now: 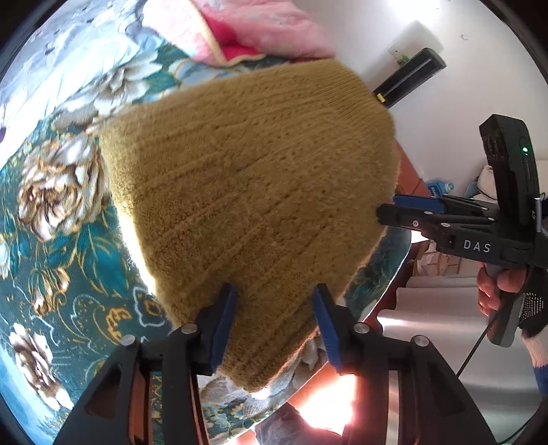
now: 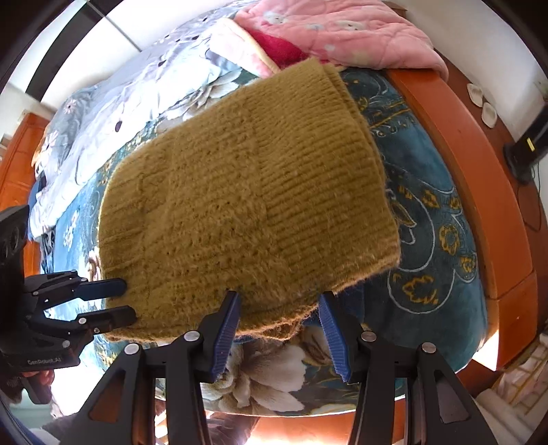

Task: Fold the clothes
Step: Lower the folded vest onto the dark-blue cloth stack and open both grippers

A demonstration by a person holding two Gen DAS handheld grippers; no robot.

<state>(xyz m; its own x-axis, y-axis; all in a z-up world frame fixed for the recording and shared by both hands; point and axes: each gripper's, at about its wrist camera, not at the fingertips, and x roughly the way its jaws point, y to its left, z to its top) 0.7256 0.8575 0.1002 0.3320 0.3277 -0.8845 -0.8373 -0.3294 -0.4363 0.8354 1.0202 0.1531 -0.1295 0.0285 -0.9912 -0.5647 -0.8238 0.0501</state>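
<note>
Two grippers were at the near edge of a folded mustard knit sweater (image 2: 246, 205) that lay flat on a teal floral bedspread (image 2: 431, 219). The sweater's ribbed hem was turned to the right and far side, and its far corner lay just beside a pink quilt (image 2: 342, 30) with a red lining. What was folded under the top layer was hidden, so I could not tell where the sleeves and the collar were.

The left gripper (image 1: 274, 325) had its blue pads wide apart, and the sweater's near corner lay between them without touching either pad in its own view. In the right wrist view the same gripper came in from the left edge, one finger above the other at the sweater's near left corner, with a clear gap between them; whether a finger touched the knit there was hard to make out.

The right gripper (image 2: 281, 337) was also wide, its pads on both sides of the near hem. In the left wrist view its fingers looked almost together at the sweater's right edge, seen from the side. A hand (image 1: 496, 291) in a dark knit glove held its handle, partly cut by the frame.

Strong sunlight burned out the floor below the wooden bed frame (image 2: 479, 178).
</note>
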